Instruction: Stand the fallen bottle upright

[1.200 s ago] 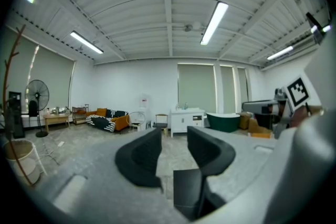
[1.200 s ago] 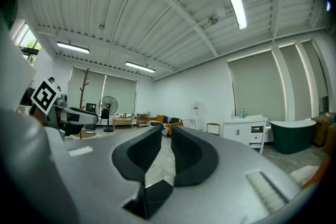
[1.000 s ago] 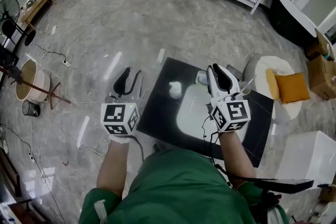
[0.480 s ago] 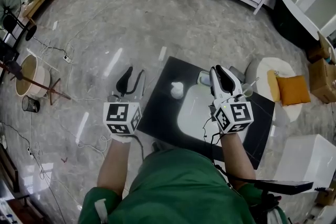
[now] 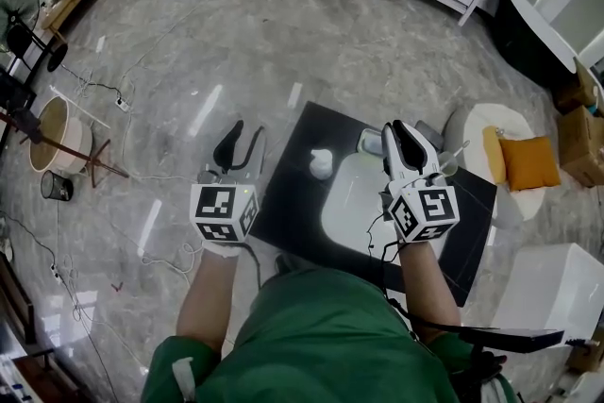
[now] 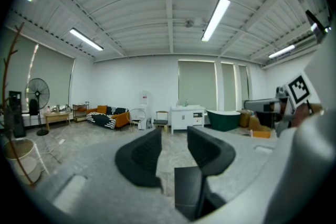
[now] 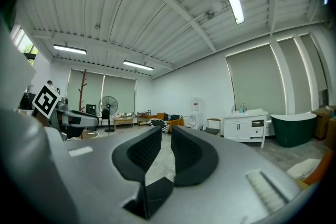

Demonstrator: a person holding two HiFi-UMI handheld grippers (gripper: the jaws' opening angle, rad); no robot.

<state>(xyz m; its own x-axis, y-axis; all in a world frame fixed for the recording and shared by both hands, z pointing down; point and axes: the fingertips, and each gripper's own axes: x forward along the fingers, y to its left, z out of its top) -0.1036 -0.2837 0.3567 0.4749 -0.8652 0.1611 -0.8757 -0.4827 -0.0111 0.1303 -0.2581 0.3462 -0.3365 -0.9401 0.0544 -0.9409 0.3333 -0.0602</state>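
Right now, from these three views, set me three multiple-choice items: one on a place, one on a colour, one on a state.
1. The left gripper hangs over:
A. a white cabinet
B. the grey marble floor
C. an orange sofa

2. The square cushion on the white rounded seat is:
A. green
B. orange
C. blue

3. The left gripper's jaws are:
A. apart and empty
B. shut on a bottle
C. shut on a cable

Answers:
1 B: the head view shows it beside the black square table, past its left edge.
2 B: it is plainly orange in the head view.
3 A: the left gripper view shows only floor between them.
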